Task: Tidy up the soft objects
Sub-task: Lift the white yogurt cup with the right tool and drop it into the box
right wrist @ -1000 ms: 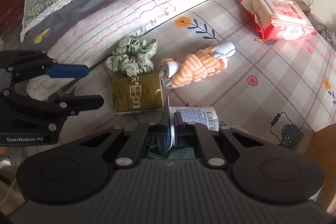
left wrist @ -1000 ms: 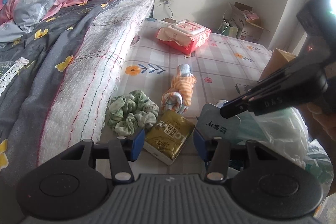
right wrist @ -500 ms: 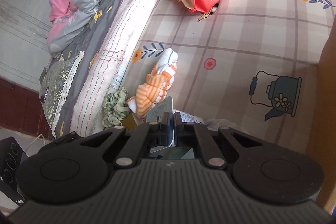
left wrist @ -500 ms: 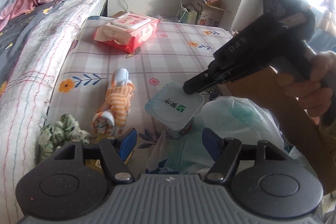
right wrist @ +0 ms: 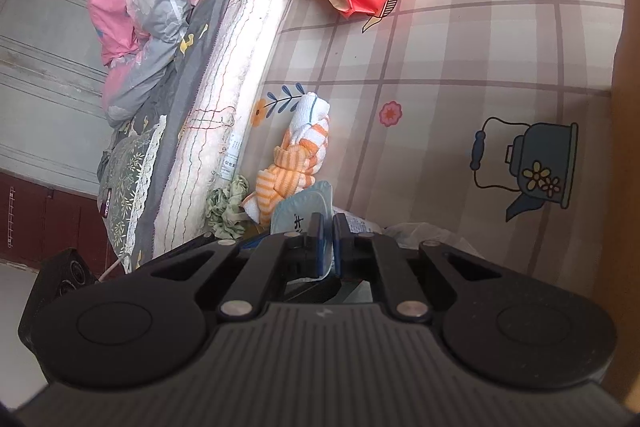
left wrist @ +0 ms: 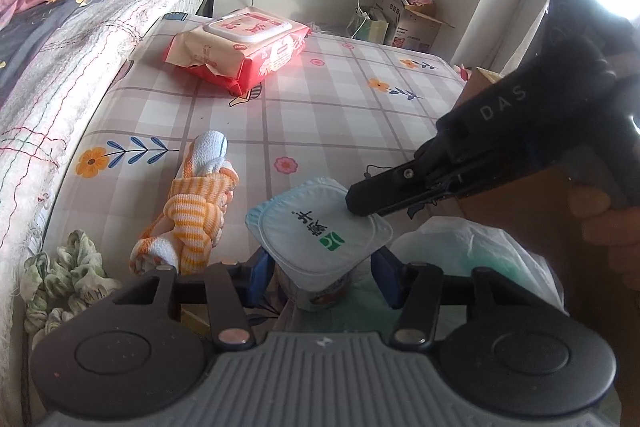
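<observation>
One thin foil rim is all the right tool (right wrist: 326, 241) clamps on the yogurt cup (left wrist: 318, 237), held above the plastic bag (left wrist: 476, 259) by the mat's near edge; it may tear loose. The left tool (left wrist: 320, 279) stands apart around it

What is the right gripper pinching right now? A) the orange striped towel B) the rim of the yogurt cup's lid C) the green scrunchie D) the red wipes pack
B: the right gripper is shut on the lid edge of the yogurt cup, which hangs between the open fingers of the left gripper.
</observation>
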The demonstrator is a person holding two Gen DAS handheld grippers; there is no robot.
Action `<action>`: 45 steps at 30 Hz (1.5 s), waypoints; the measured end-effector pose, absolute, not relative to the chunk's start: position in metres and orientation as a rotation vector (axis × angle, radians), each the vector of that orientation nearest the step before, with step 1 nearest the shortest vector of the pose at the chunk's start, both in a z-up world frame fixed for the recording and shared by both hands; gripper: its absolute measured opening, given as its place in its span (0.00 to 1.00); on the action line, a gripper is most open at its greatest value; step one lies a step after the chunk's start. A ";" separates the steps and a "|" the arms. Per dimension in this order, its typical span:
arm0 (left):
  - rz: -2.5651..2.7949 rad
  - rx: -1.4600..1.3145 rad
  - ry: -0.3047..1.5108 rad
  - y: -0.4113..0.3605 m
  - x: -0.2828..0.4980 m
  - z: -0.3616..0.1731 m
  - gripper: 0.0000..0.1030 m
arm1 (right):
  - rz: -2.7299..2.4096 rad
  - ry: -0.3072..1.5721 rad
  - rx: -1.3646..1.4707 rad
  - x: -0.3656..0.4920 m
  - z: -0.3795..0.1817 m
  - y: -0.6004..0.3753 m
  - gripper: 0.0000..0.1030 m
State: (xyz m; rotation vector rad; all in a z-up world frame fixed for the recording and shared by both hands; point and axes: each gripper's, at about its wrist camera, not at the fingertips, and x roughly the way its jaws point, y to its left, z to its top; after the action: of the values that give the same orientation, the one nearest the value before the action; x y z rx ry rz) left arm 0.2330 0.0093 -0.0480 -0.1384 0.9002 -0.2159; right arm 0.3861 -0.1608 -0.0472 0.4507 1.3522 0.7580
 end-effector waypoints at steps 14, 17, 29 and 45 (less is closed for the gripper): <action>-0.203 -0.108 0.765 0.003 0.199 0.011 0.51 | 0.821 1.246 0.498 0.364 0.003 -0.169 0.06; -0.234 -0.087 0.720 -0.009 0.184 0.033 0.51 | 0.832 1.193 0.523 0.348 0.026 -0.185 0.06; -0.527 -0.057 0.698 -0.112 0.142 0.073 0.51 | 0.695 0.997 0.643 0.235 0.085 -0.323 0.06; -0.717 0.070 0.912 -0.211 0.123 0.010 0.51 | 0.462 1.080 0.819 0.142 0.005 -0.443 0.07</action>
State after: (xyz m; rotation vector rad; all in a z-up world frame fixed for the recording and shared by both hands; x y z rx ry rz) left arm 0.1226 -0.2111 0.0100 0.0703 0.9116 -0.7165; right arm 0.1421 -0.4431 0.0053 0.8189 1.0799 0.4623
